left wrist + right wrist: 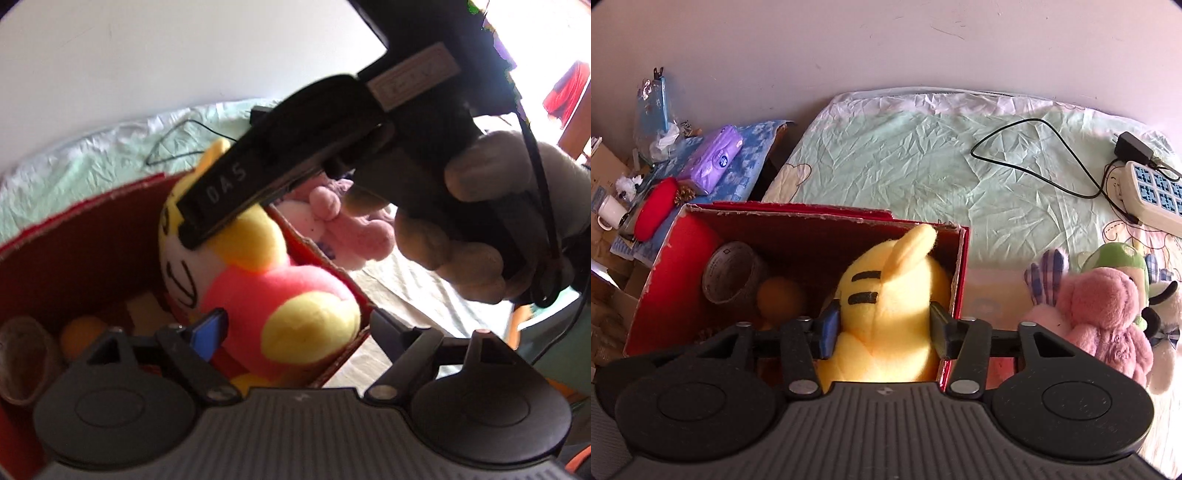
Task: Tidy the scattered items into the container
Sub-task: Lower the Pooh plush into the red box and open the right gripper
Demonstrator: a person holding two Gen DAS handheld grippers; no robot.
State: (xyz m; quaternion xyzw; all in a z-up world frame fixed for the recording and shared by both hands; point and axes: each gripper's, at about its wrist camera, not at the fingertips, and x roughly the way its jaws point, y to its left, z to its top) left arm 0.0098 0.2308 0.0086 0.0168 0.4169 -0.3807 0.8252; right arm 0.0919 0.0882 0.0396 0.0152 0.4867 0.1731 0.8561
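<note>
Plush, light and squashy, the yellow toy (886,295) sits pinched between your right claw's (882,328) half-closed jaws, inside the red box (650,288). Your left claw (295,328) gapes empty beside it. Beyond, right, grab the pink plush (1104,317) by its body.

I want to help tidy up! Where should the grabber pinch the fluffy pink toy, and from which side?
Probably pinch the pink plush across its round, squashy body, coming down from above. Other toys crowd its far side, so the top is the freest way in.

Plain wall (886,44), green-sheeted bed (905,166)
</note>
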